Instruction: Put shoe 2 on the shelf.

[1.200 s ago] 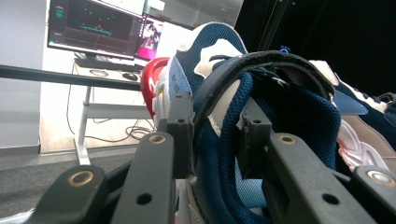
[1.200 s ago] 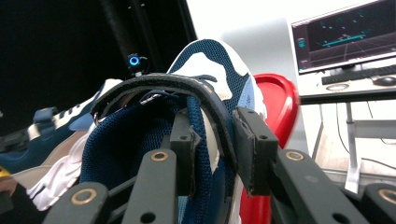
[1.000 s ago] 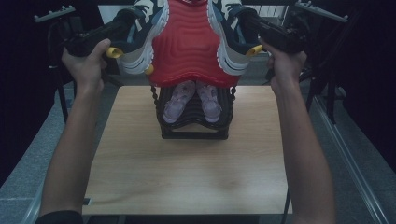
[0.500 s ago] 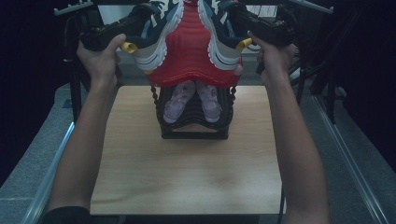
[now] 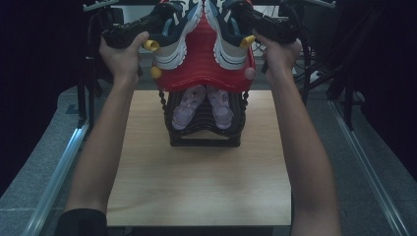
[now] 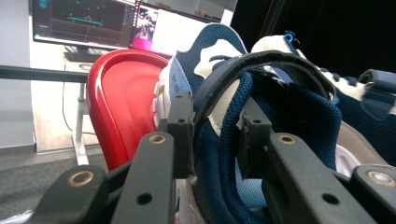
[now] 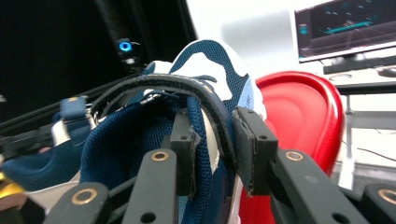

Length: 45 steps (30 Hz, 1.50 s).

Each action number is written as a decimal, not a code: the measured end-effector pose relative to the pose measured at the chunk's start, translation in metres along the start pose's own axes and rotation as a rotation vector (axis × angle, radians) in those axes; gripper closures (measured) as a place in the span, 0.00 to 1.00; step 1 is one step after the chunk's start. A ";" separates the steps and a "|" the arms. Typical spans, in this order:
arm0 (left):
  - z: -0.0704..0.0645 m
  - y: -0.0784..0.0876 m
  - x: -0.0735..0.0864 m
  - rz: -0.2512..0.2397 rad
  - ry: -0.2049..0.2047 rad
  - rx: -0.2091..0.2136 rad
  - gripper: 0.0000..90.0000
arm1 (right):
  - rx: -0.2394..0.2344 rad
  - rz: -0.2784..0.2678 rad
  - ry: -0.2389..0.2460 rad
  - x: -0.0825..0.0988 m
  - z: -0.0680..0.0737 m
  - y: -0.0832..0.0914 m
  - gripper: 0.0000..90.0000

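Observation:
Each hand holds a navy and white sneaker over the red top tier [image 5: 201,66] of a black shoe rack [image 5: 204,130]. My left gripper [image 5: 164,18] is shut on the left sneaker [image 5: 173,37]. In the left gripper view its jaws [image 6: 217,126] pinch the padded collar of that sneaker [image 6: 219,51] beside the red tier [image 6: 121,93]. My right gripper [image 5: 242,18] is shut on the right sneaker [image 5: 228,37]; its jaws [image 7: 217,140] clamp the collar of that sneaker [image 7: 205,60]. Both sneakers tilt, soles turned inward. I cannot tell whether they touch the tier.
A pair of small lilac shoes [image 5: 201,105] sits on the rack's lower tier. The rack stands at the far end of a wooden table [image 5: 196,191]. Metal rails [image 5: 59,167] run along the floor on both sides. Monitors [image 6: 84,21] stand behind the rack.
Both hands have carried their sneakers farther away and inward, so the two sneakers now stand close together over the middle of the red tier. The grips look the same.

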<state>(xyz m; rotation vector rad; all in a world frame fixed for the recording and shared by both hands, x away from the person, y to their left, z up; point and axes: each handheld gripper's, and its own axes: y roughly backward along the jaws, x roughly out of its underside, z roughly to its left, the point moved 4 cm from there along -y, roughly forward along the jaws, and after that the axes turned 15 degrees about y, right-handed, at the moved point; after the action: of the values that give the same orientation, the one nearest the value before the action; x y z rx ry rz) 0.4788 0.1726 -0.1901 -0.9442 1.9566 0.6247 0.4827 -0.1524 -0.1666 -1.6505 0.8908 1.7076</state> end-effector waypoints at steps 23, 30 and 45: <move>-0.003 -0.016 0.030 0.029 -0.055 -0.028 0.68 | 0.007 0.086 0.103 0.027 0.002 -0.023 0.66; -0.003 -0.006 0.024 0.016 -0.051 -0.016 0.56 | 0.015 0.093 0.124 0.027 0.004 -0.016 0.40; 0.002 0.012 0.019 0.050 -0.026 0.021 0.52 | -0.028 0.054 0.031 0.036 -0.002 0.003 0.31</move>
<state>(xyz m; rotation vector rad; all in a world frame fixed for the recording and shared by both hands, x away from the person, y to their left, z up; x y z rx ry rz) 0.4631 0.1736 -0.2065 -0.8721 1.9646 0.6401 0.4801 -0.1572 -0.2021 -1.6900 0.9382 1.7419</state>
